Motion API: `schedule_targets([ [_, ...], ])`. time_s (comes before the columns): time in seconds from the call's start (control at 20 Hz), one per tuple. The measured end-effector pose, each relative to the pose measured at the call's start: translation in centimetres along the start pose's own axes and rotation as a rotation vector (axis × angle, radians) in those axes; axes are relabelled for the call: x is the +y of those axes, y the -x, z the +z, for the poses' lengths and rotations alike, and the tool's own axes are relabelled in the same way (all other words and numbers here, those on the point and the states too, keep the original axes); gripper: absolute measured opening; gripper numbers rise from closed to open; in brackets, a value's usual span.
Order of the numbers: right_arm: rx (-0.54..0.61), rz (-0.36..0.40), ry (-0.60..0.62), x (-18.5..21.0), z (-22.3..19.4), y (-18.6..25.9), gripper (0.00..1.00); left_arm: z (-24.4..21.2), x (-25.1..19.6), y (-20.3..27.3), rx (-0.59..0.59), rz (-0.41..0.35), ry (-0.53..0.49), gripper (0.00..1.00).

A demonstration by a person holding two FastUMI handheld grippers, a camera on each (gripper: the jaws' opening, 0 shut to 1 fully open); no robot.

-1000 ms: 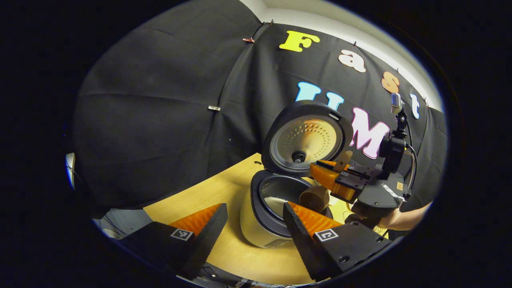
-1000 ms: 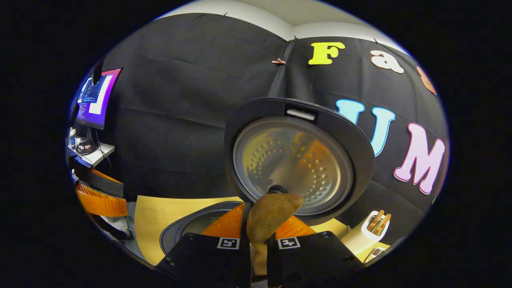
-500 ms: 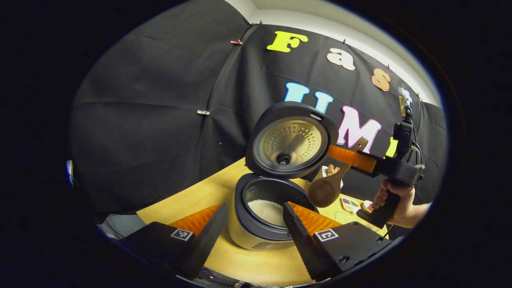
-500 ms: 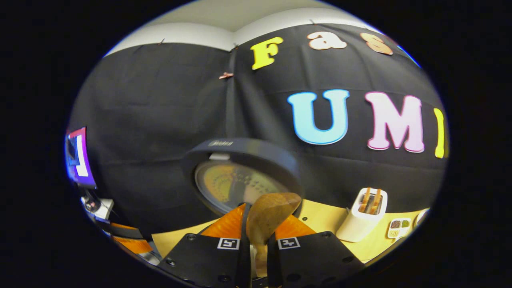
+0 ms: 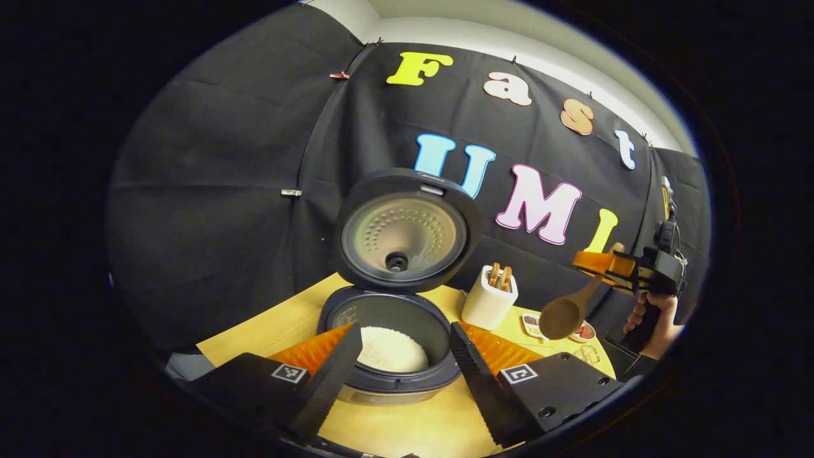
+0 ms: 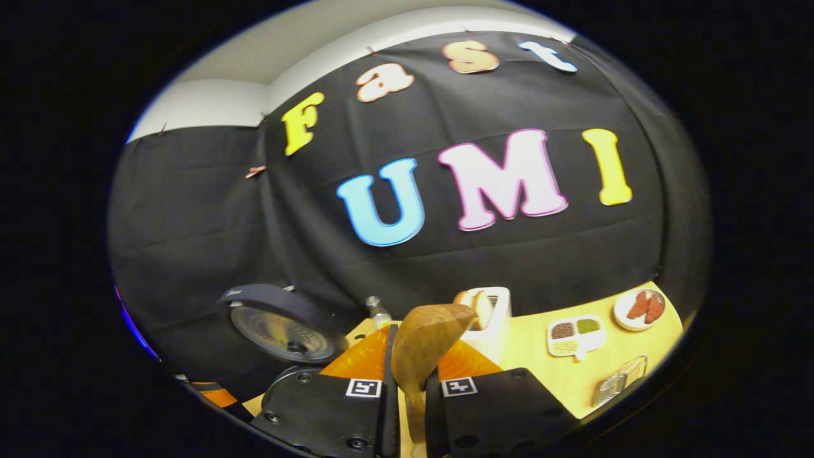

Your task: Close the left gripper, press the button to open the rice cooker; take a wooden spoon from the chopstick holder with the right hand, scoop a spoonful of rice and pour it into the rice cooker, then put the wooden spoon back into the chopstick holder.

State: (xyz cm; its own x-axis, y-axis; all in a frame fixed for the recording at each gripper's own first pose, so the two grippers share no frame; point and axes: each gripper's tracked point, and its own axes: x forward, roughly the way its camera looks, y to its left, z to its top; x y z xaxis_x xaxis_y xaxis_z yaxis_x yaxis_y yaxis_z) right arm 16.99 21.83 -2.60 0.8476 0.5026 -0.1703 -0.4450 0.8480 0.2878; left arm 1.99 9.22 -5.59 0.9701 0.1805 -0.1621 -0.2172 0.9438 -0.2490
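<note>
Rice cooker sits open on the table, lid upright, white rice in the pot. Left gripper hovers near the cooker's front rim, jaws wide apart, holding nothing; the pot shows between its fingers.

Right gripper is now well to the right of the cooker, held by a hand. A second ago it was right over the pot with the spoon at the rim; half a second ago it was just right of the lid. It has since pulled farther right, past the holder.

Spoon hangs from the right gripper, bowl down and to the left, above the small dishes; whether the bowl holds any rice cannot be told. In the right gripper view, both fingers clamp the spoon, jaws nearly closed on its handle. The holder now stands just behind the spoon, with more wooden utensils in it; earlier the lid was there, now it is off to the left. Far right on the table lie a sectioned dish and a plate.
</note>
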Motion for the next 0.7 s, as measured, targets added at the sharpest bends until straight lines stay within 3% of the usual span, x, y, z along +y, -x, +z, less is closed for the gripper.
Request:
schedule_targets([
  [0.3,-0.056,-0.218,-0.118,-13.8,3.6,3.3,0.19,-0.3,-5.8,-0.7,0.004,-0.022,0.006,0.95],
  [0.35,-0.061,-0.257,-0.141,-16.2,3.9,3.8,0.14,-0.3,-6.6,-0.8,0.009,-0.022,0.007,0.95],
  [0.4,-0.065,-0.29,-0.161,-18.3,3.9,4.3,0.19,-0.4,-7.2,-1.0,0.011,-0.017,0.007,0.95],
  [0.55,-0.068,-0.375,-0.226,-23.8,3.7,5.7,0.19,-0.5,-8.3,-1.3,0.019,0.0,-0.004,0.95],
  [0.7,-0.065,-0.438,-0.266,-28.2,2.8,6.2,0.19,-0.5,-7.9,-1.5,0.031,0.065,-0.013,0.95],
])
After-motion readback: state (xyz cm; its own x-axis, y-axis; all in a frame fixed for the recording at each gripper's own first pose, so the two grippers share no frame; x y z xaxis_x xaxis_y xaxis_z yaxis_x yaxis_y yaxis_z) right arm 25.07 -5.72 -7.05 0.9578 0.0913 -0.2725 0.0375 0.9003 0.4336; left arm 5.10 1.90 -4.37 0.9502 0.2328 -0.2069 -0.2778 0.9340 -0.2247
